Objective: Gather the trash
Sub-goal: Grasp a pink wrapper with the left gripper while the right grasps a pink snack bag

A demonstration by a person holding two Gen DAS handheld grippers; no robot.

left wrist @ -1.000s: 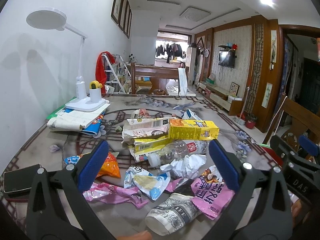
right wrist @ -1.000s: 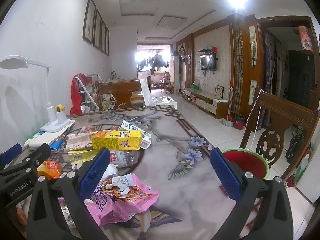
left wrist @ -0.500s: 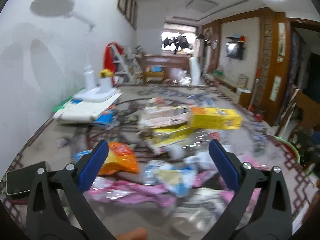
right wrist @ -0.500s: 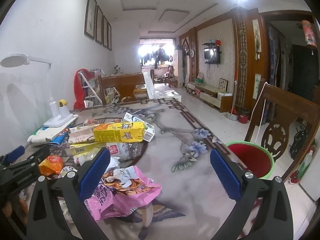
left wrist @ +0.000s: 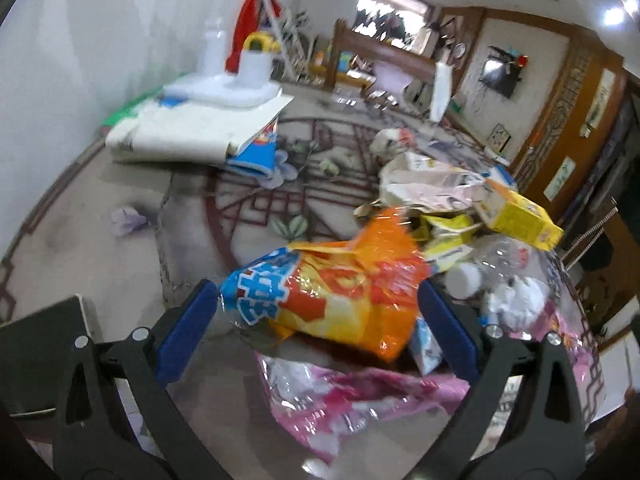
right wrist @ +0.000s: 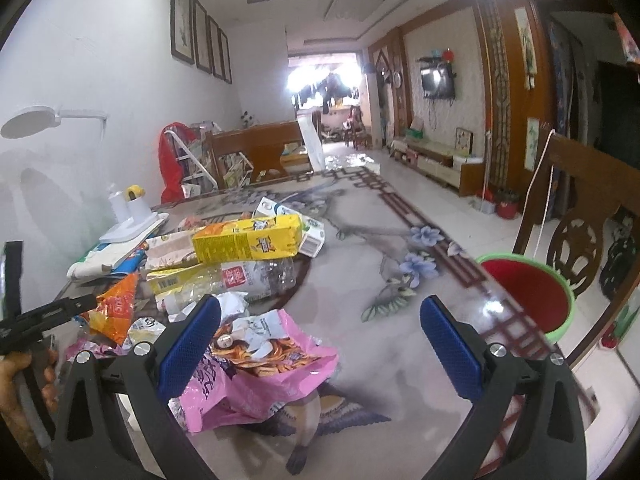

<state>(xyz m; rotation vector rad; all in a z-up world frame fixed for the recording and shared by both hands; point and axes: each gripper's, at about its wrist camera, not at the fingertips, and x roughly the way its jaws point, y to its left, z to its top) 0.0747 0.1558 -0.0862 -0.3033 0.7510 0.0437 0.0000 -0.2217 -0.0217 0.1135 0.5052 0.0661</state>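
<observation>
A pile of trash lies on the patterned table (right wrist: pixel 360 264). In the left wrist view my left gripper (left wrist: pixel 316 326) is open, its blue pads on either side of an orange and blue snack bag (left wrist: pixel 340 292), close to it but not closed. A pink wrapper (left wrist: pixel 360 392) lies under it. In the right wrist view my right gripper (right wrist: pixel 320 344) is open and empty above a pink snack bag (right wrist: pixel 260 368). The orange bag also shows in the right wrist view (right wrist: pixel 116 312). A yellow carton (right wrist: pixel 248 238) lies on a crushed clear bottle (right wrist: pixel 248 280).
A red bin with a green rim (right wrist: pixel 528 296) stands off the table's right edge beside a wooden chair (right wrist: pixel 580 208). A white lamp base (left wrist: pixel 236 80) sits on newspapers (left wrist: pixel 192 132) at the far left. A black phone (left wrist: pixel 40 344) lies at the near left.
My left gripper has moved down, forward and to the left, closing in on the orange snack bag, which now sits between its pads. My right gripper has hardly moved.
</observation>
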